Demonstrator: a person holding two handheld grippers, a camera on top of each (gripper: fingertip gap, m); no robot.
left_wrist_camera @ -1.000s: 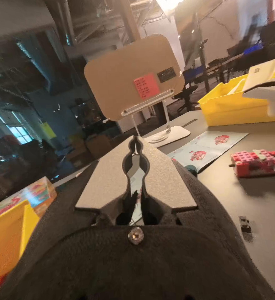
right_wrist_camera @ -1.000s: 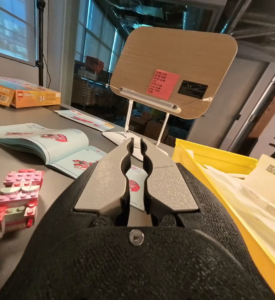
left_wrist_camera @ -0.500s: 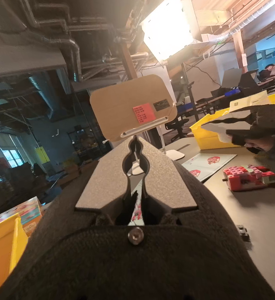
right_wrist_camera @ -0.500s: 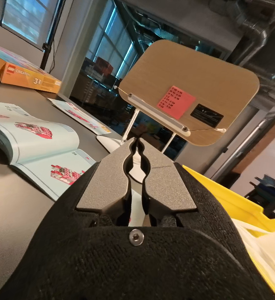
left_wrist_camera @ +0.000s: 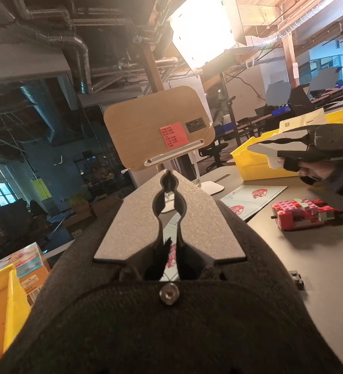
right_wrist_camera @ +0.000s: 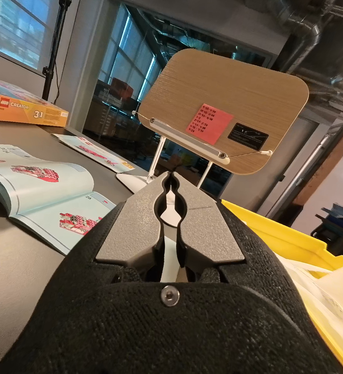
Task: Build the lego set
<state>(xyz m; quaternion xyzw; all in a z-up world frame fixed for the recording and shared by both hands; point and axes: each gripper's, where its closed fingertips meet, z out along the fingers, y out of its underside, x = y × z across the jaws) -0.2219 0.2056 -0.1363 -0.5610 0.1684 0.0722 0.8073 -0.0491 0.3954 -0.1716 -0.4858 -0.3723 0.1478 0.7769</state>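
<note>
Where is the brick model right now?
Left wrist view, right side: the brick model sits on the table, beside the open booklet, below the right gripper.

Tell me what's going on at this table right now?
A person holds two grippers above a dark table. The left gripper and right gripper are both shut with nothing in them, pointing toward a wooden book stand. A pink and red brick model, open instruction booklet and yellow bin sit untouched.
</note>
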